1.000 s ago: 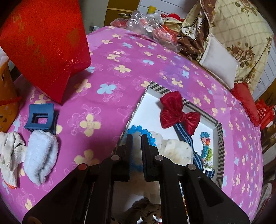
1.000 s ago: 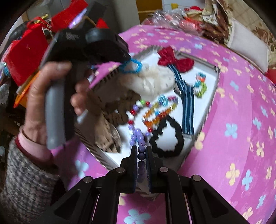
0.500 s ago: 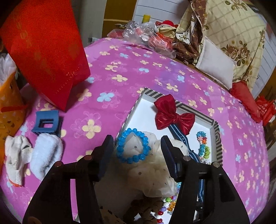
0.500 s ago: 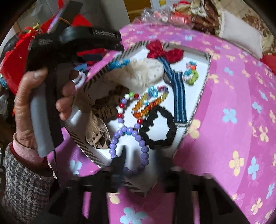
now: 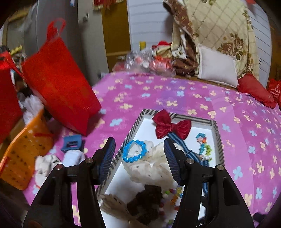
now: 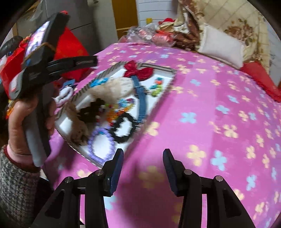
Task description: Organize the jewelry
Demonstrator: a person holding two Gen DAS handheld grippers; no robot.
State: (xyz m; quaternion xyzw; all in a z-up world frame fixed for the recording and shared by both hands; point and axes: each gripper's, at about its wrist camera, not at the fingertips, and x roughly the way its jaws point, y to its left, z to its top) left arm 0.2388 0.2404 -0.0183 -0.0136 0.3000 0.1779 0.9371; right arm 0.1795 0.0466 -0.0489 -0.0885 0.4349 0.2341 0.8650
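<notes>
Jewelry tray [image 5: 216, 133] lies ahead of the left gripper [image 5: 139, 154], left of the right gripper [image 6: 142, 168]; both spread, holding nothing.

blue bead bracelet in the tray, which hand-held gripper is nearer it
Left. The left hand-held gripper hangs open just above the blue bead bracelet; the right hand-held gripper is open over the bedspread, outside the tray's near corner.

Pink flowered bedspread [image 5: 175, 98] fills the foreground, and behind it a white paneled wall [image 5: 149, 22] beside a yellow-brown door [image 5: 114, 35]. Piled at the far edge: a cream floral quilt [image 5: 219, 29], a white pillow [image 5: 217, 68], a red cushion [image 5: 254, 91]. Grey cabinet [image 5: 58, 15] stands left, lighting dim and warm
</notes>
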